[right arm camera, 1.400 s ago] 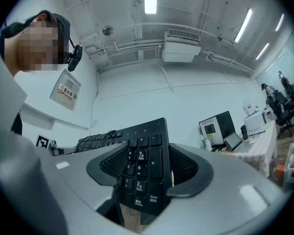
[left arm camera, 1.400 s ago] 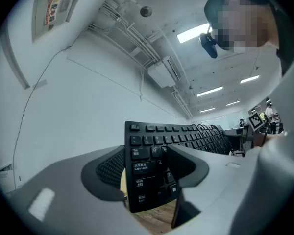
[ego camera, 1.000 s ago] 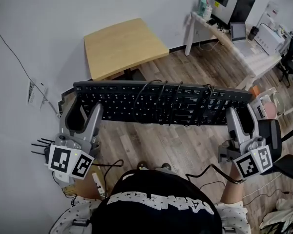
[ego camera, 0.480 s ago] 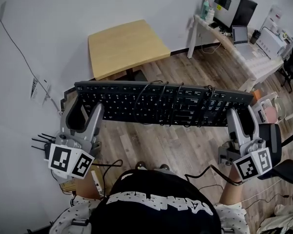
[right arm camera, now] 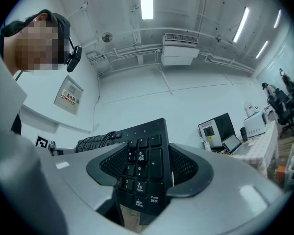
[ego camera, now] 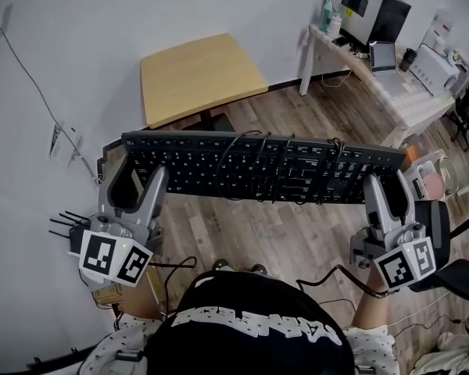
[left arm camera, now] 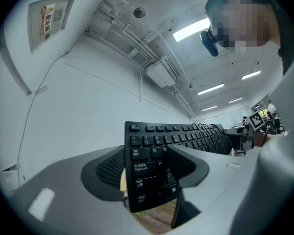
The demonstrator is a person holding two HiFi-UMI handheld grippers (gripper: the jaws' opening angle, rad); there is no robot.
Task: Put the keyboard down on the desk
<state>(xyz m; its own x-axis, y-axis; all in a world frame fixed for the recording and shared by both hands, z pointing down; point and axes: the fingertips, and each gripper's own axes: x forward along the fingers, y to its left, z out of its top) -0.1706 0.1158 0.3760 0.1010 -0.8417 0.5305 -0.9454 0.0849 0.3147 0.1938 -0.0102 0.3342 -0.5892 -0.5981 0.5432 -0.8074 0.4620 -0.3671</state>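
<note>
In the head view, the black keyboard (ego camera: pixel 219 162) hangs level in the air across the middle of the picture. It is above the wooden floor (ego camera: pixel 297 233) and rests on no worktop. The left tongs (ego camera: pixel 134 184), at 8 o'clock, are closed on its left end. The right tongs (ego camera: pixel 384 192), at 4 o'clock, are closed on its right end. A dark cable (ego camera: pixel 285 158) lies in loops over the keys, a little right of the middle. A bare wooden worktop (ego camera: pixel 199 73) stands beyond the keyboard at 11 o'clock, against the wall. A white worktop (ego camera: pixel 391 92) with a monitor (ego camera: pixel 367 6) is at 1 o'clock.

In the left gripper view, the end with the Caps Lock and Shift keys stands between the two dark pads (left arm camera: pixel 107 169). One pad presses on the key side and the other on the back. The rest of the board runs away toward 2 o'clock.

In the right gripper view, the number-key end sits between the pads (right arm camera: pixel 112 165) in the same way, squeezed from both sides. Here the board runs off toward 10 o'clock.

The keyboard looks long, stiff and rather light, with a smooth plastic body. The keys give a little under a pad, so the hold there may be less firm than on a flat edge. Holding it at the two short ends, as now, seems the best way to keep it level. If one side let go early, the board would probably swing down from the other. The loose cable could slide off or get caught under the board when it is laid down.
</note>
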